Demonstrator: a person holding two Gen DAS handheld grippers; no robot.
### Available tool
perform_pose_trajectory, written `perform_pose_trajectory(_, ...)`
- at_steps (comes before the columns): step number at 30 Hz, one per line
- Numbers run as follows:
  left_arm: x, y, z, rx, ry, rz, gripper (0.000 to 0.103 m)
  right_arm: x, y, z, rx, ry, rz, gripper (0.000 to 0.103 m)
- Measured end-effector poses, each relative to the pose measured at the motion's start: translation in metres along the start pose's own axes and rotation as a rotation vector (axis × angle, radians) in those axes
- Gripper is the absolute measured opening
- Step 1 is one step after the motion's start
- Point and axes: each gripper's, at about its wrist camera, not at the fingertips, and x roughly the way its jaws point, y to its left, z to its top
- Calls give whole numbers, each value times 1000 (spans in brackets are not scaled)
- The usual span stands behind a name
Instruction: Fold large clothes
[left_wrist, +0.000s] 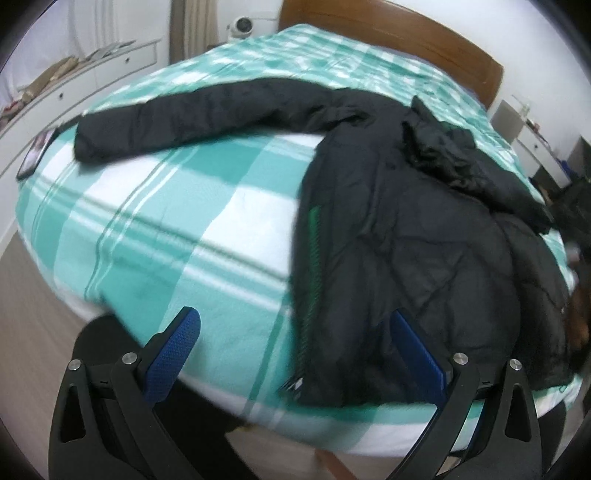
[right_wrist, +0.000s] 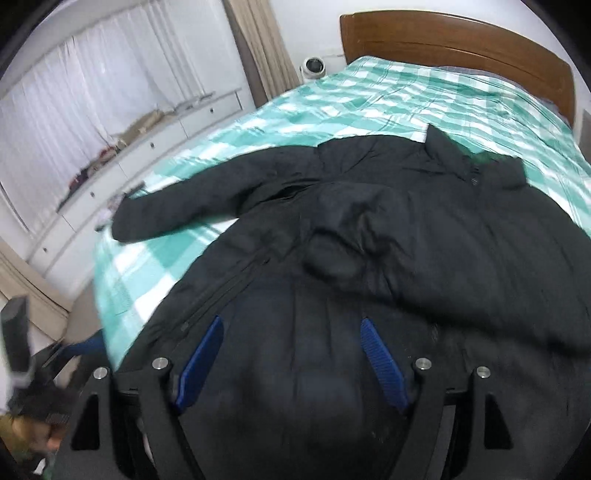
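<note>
Plainly, a black padded jacket (right_wrist: 406, 240) is spread on the bed (right_wrist: 369, 96), its body just beyond and beneath the right hand-held gripper (right_wrist: 291, 362), whose jaws are held wide with nothing pinched between them. One sleeve (left_wrist: 177, 122) is stretched out far ahead of the left hand-held gripper (left_wrist: 295, 354), which is also held wide and empty, over the near bed edge beside the zip (left_wrist: 310, 273). The other sleeve (right_wrist: 351, 236) is laid across the chest. The jacket is judged soft, bulky and springy, its shell likely slippery, so thin pinches may slide. A firmer hold is expected at the outstretched cuff or hem, where the fabric is doubled.
</note>
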Motion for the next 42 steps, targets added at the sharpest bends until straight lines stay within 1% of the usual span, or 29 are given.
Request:
perform_pose_trajectory(3, 2, -21, 23, 35, -6, -62, 102, -42, -12, -36, 81, -49, 14, 80)
perform_pose_trajectory(4, 5, -33, 35, 47, -4, -104, 102, -55, -16, -51, 113, -67, 11, 80)
perform_pose_trajectory(5, 7, -41, 44, 53, -2, -136, 102, -63, -21, -57, 131, -76, 7, 81)
perform_pose_trajectory(7, 14, -66, 71, 76, 4, -231, 102, -82, -26, -83, 179, -101, -13, 81)
perform_pose_trajectory(8, 20, -80, 87, 83, 3, -272, 102, -87, -27, -90, 194, -105, -21, 81)
perform_pose_trajectory(9, 31, -96, 105, 100, 14, -319, 102, -93, -28, -99, 216, -110, -27, 81)
perform_pose_trajectory(10, 46, -113, 123, 127, 34, -345, 102, -99, -29, -109, 240, -114, -29, 81)
perform_pose_trajectory(12, 74, -136, 147, 156, 63, -341, 102, -104, -30, -121, 266, -113, -21, 81)
perform_pose_trajectory(15, 122, -160, 172, 181, 95, -236, 101, -109, -25, -132, 269, -116, -17, 81)
perform_pose_trajectory(16, 137, -165, 176, 187, 116, -213, 97, -109, -23, -135, 267, -115, -15, 81)
perform_pose_trajectory(17, 152, -168, 179, 183, 149, -194, 71, -108, -22, -137, 268, -112, -11, 81)
perform_pose_trajectory(18, 166, -171, 180, 169, 201, -208, 50, -108, -22, -140, 274, -108, -5, 81)
perform_pose_trajectory(19, 174, -172, 180, 157, 236, -219, 33, -108, -23, -142, 281, -105, 3, 81)
perform_pose_trajectory(20, 174, -174, 184, 155, 231, -213, 20, -108, -22, -142, 282, -103, 5, 81)
perform_pose_trajectory(21, 169, -178, 191, 173, 202, -202, 13, -109, -23, -143, 281, -105, 4, 81)
perform_pose_trajectory(22, 163, -182, 198, 200, 178, -196, 9, -111, -25, -143, 280, -113, -5, 81)
perform_pose_trajectory(23, 153, -184, 212, 228, 135, -176, 9, -113, -27, -143, 279, -117, -14, 81)
perform_pose_trajectory(25, 142, -182, 234, 237, 78, -160, 9, -114, -35, -141, 290, -126, -33, 81)
perform_pose_trajectory(28, 134, -162, 262, 184, 22, -142, 9, -114, -48, -136, 312, -133, -52, 81)
perform_pose_trajectory(30, 145, -142, 266, 151, 29, -119, 9, -113, -54, -130, 322, -146, -62, 81)
perform_pose_trajectory(33, 176, -125, 252, 146, 85, -64, 11, -112, -59, -122, 326, -158, -65, 81)
perform_pose_trajectory(34, 186, -121, 245, 149, 96, -49, 16, -110, -60, -119, 324, -157, -69, 81)
perform_pose_trajectory(35, 189, -117, 240, 149, 96, -40, 28, -110, -62, -117, 324, -154, -71, 81)
perform_pose_trajectory(36, 192, -117, 234, 143, 92, -26, 34, -108, -66, -113, 322, -145, -72, 81)
perform_pose_trajectory(37, 191, -115, 230, 135, 88, -28, 42, -106, -70, -108, 315, -136, -74, 81)
perform_pose_trajectory(38, 188, -115, 226, 122, 81, -32, 52, -107, -75, -100, 303, -129, -89, 81)
perform_pose_trajectory(39, 184, -114, 224, 112, 75, -42, 58, -109, -82, -89, 287, -133, -119, 81)
perform_pose_trajectory(40, 181, -115, 223, 105, 66, -58, 68, -112, -89, -80, 278, -141, -137, 81)
perform_pose_trajectory(42, 179, -118, 220, 104, 38, -76, 74, -119, -114, -50, 271, -173, -169, 81)
